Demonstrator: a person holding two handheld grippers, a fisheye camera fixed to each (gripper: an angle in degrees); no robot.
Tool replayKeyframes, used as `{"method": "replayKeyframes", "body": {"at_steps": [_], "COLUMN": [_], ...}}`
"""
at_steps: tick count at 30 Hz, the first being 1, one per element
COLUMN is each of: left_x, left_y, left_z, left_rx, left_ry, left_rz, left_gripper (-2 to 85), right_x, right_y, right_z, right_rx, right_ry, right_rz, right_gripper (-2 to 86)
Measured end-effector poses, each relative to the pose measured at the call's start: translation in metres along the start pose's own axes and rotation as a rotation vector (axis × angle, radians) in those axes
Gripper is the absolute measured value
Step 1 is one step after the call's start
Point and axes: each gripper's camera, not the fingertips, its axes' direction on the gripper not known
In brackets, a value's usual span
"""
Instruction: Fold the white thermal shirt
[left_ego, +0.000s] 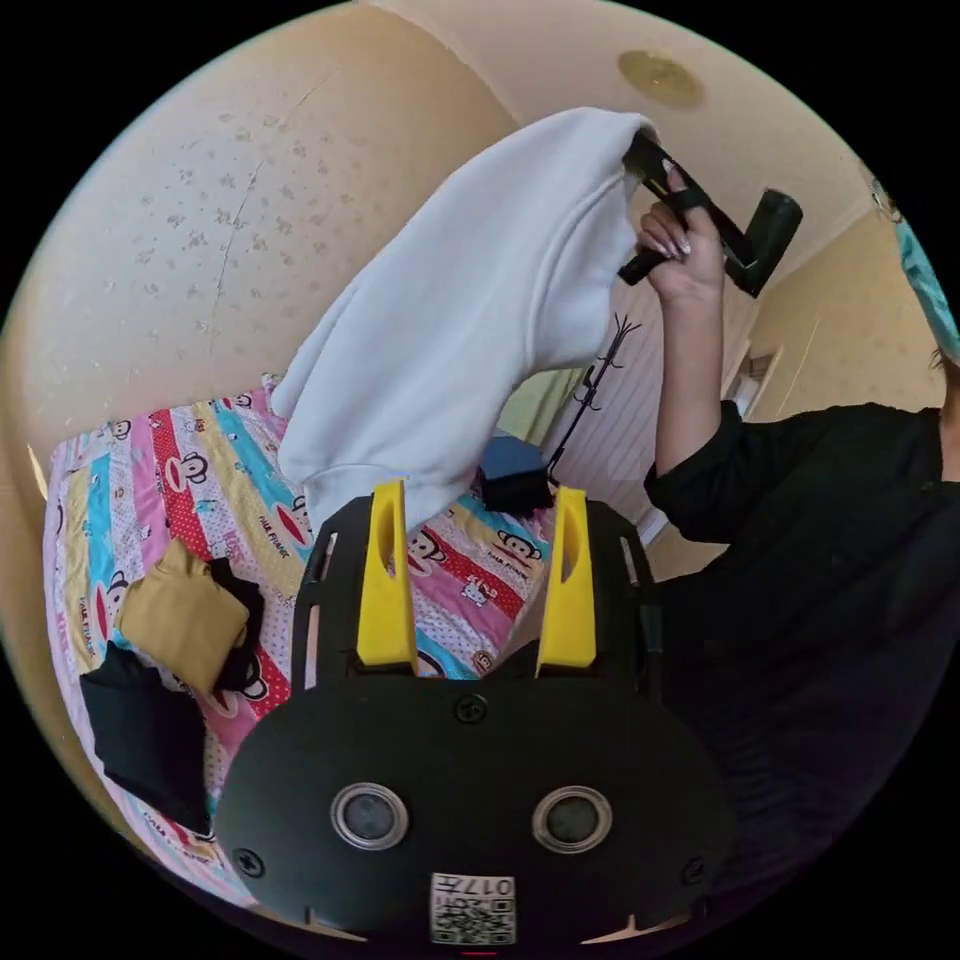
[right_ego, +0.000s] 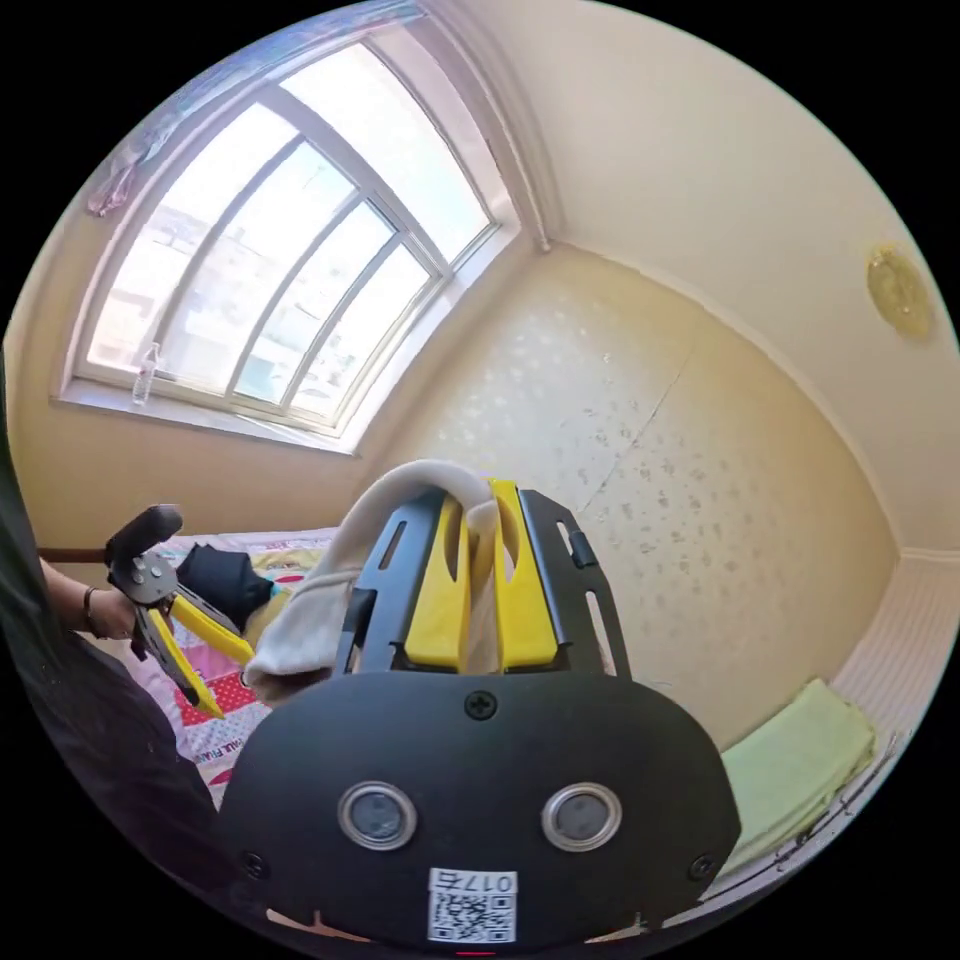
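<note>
Two tongs: right (right_ego: 482, 520) grasps white shirt (left_ego: 470, 320) over patterned bedspread (left_ego: 210, 480) (left (left_ego: 478, 530) released).

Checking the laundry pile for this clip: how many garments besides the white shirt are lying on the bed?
2 that I can tell: a mustard one and a black one below it in the left gripper view, touching, on the bedspread. Dark fabric at the mustard one's edge may be another.

From my remote station I counted one white thermal shirt (left_ego: 470, 330), two grippers, the left gripper (left_ego: 478, 520) and the right gripper (right_ego: 482, 540), one mustard garment (left_ego: 180, 615) and two black garments (left_ego: 150, 735) on one cartoon-print bedspread (left_ego: 215, 480), plus one window (right_ego: 270, 260).
</note>
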Motion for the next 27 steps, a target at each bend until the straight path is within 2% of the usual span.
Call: {"method": "replayKeyframes", "body": {"at_steps": [2,3,5,7,10,12,16,19,21,22,24,26,27], "left_x": [0.009,0.010,0.010,0.003,-0.009,-0.009,-0.007,-0.038,-0.079,-0.116,-0.190,-0.281,-0.295], "left_y": [-0.011,-0.013,-0.016,-0.011,0.001,-0.006,-0.045,-0.076,-0.090,-0.098,-0.103,-0.081,-0.070], "left_z": [0.012,0.014,0.003,-0.024,-0.076,-0.094,-0.079,-0.027,0.016,0.051,0.108,0.168,0.176], "left_rx": [-0.003,-0.004,0.069,0.198,0.424,0.461,0.392,0.262,0.202,0.155,0.049,-0.097,-0.098], "left_ry": [-0.189,-0.210,-0.161,-0.127,-0.171,-0.196,-0.265,-0.345,-0.349,-0.353,-0.338,-0.275,-0.252], "left_rz": [0.006,0.020,0.056,0.019,-0.080,-0.065,0.029,0.005,-0.026,-0.071,-0.234,-0.544,-0.603], "left_gripper": [18.0,17.2,8.5,3.8,2.2,1.7,1.6,2.1,2.7,3.3,5.0,9.2,9.6], "right_x": [0.007,0.016,0.033,0.051,0.079,0.089,0.098,0.114,0.124,0.125,0.122,0.111,0.097], "right_y": [0.000,0.005,0.018,0.039,0.080,0.107,0.143,0.193,0.258,0.278,0.376,0.447,0.485], "right_z": [-0.010,-0.015,-0.018,-0.019,-0.024,-0.013,0.051,0.152,0.271,0.304,0.423,0.470,0.479], "right_rx": [-0.003,-0.014,-0.066,-0.118,-0.127,-0.128,-0.297,-0.470,-0.609,-0.643,-0.849,-0.932,-0.914], "right_ry": [0.031,0.038,0.067,0.096,-0.027,-0.082,-0.012,-0.097,-0.217,-0.246,-0.337,-0.394,-0.427], "right_rz": [0.029,0.066,0.124,0.181,0.270,0.327,0.338,0.346,0.385,0.409,0.572,0.722,0.805], "right_gripper": [4.5,4.5,4.6,4.5,4.6,4.7,4.8,5.0,5.6,5.7,8.5,10.6,11.2]}}
